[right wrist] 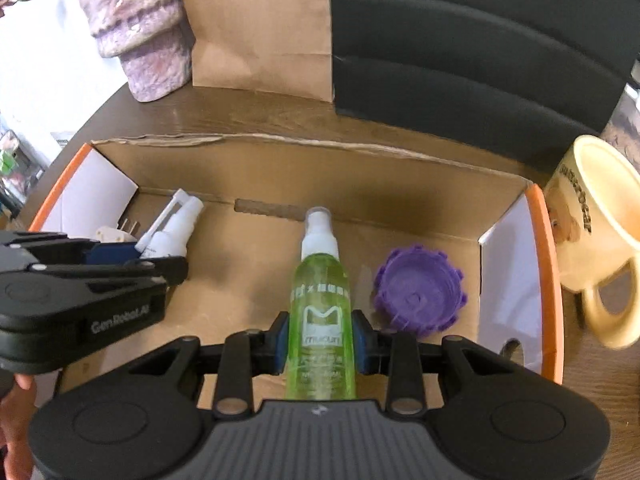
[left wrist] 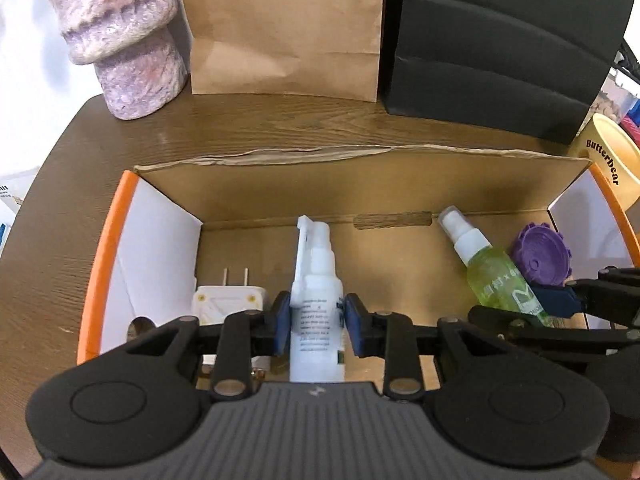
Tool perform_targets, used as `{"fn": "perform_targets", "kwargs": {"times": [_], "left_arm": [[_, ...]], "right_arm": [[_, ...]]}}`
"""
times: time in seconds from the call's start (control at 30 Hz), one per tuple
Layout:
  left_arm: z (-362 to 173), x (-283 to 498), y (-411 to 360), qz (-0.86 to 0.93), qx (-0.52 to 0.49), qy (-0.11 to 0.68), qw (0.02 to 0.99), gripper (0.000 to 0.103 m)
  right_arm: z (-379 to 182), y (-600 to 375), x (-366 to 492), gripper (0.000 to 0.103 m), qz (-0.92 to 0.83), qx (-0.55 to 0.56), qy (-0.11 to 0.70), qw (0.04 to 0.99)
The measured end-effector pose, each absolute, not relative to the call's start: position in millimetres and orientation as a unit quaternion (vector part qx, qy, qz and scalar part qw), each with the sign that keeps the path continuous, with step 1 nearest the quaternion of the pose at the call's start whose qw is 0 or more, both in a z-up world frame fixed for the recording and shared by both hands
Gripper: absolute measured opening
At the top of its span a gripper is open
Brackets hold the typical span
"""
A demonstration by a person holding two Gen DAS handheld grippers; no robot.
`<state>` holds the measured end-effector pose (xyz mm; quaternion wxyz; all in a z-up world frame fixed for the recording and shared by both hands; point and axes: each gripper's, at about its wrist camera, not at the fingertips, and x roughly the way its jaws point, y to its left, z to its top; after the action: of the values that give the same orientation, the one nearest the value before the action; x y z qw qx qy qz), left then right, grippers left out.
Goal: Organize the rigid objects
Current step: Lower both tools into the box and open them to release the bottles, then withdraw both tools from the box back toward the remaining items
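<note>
Bottles are what I am handling: one in each of my grippers, both already down inside the cardboard box (left wrist: 372,196) on the wooden surface (left wrist: 72,208).

Going left to right in the left wrist view, a white plug adapter (left wrist: 228,298) lies on the box floor at about nine o'clock from my left gripper (left wrist: 316,318), just beside it, prongs pointing to twelve. My left jaws stand on either side of the white spray bottle (left wrist: 318,292); the left pad looks to touch it, while a thin gap shows at the right pad, so I judge the pinch is loosened rather than firm. The bottle's long axis runs straight ahead along my fingers, nozzle at twelve o'clock, toward the far wall.

Further right, my right gripper (right wrist: 320,340) pinches the green spray bottle (right wrist: 322,300), both blue pads pressed against its sides. Its long axis also points to twelve, white cap leading. A purple toothed lid (right wrist: 420,294) lies on the box floor at two o'clock from these jaws, near but apart from the bottle.

Outside the box, a cream mug (right wrist: 596,232) stands off its right end.

I judge the next move is to let each bottle settle on the box floor, lying parallel, then back away.
</note>
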<state>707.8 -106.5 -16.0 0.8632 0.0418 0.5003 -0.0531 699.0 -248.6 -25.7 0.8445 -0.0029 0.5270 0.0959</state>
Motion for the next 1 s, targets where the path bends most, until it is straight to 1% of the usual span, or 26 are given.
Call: {"fn": "perform_targets", "kwargs": {"times": [0.07, 0.13, 0.2, 0.27, 0.33, 0.4, 0.47, 0.53, 0.6, 0.63, 0.67, 0.7, 0.87, 0.93, 1.0], "left_arm": [[-15, 708, -106, -0.058, 0.038, 0.502, 0.862, 0.045], [-13, 708, -106, -0.057, 0.038, 0.503, 0.862, 0.048], [-13, 708, -105, -0.056, 0.037, 0.504, 0.861, 0.048], [-8, 707, -102, -0.054, 0.032, 0.502, 0.862, 0.049], [-1, 702, -99, -0.057, 0.026, 0.503, 0.862, 0.051], [7, 696, -98, -0.058, 0.024, 0.499, 0.864, 0.054], [18, 688, -96, -0.052, 0.024, 0.489, 0.870, 0.062], [31, 677, -94, -0.051, 0.021, 0.473, 0.880, 0.067], [48, 662, -89, -0.053, 0.011, 0.448, 0.892, 0.070], [55, 655, -87, -0.052, 0.006, 0.436, 0.899, 0.073], [63, 646, -84, -0.051, 0.003, 0.419, 0.907, 0.074], [69, 638, -82, -0.051, 0.001, 0.402, 0.914, 0.074], [93, 589, -77, -0.045, 0.008, 0.299, 0.953, 0.075], [95, 569, -75, -0.044, 0.007, 0.261, 0.964, 0.075], [96, 552, -73, -0.047, 0.002, 0.234, 0.971, 0.075]], "right_arm": [[-25, -249, 701, 0.031, 0.100, 0.001, 0.529, 0.843], [-25, -249, 701, 0.031, 0.103, 0.005, 0.530, 0.842], [-21, -250, 698, 0.031, 0.107, 0.006, 0.528, 0.843], [-17, -251, 696, 0.033, 0.107, 0.006, 0.524, 0.845], [-8, -250, 692, 0.037, 0.107, 0.004, 0.518, 0.848], [2, -249, 686, 0.040, 0.106, -0.001, 0.510, 0.854], [14, -249, 678, 0.042, 0.103, -0.007, 0.500, 0.860], [29, -251, 669, 0.046, 0.098, -0.011, 0.488, 0.867], [46, -253, 655, 0.050, 0.100, -0.010, 0.467, 0.878], [53, -254, 650, 0.054, 0.101, -0.009, 0.455, 0.885], [61, -254, 642, 0.056, 0.102, -0.008, 0.436, 0.894], [69, -255, 633, 0.061, 0.101, -0.010, 0.418, 0.903], [92, -257, 587, 0.062, 0.094, -0.008, 0.325, 0.941], [92, -261, 566, 0.068, 0.092, 0.006, 0.285, 0.954], [87, -263, 549, 0.069, 0.090, 0.015, 0.253, 0.963]]}}
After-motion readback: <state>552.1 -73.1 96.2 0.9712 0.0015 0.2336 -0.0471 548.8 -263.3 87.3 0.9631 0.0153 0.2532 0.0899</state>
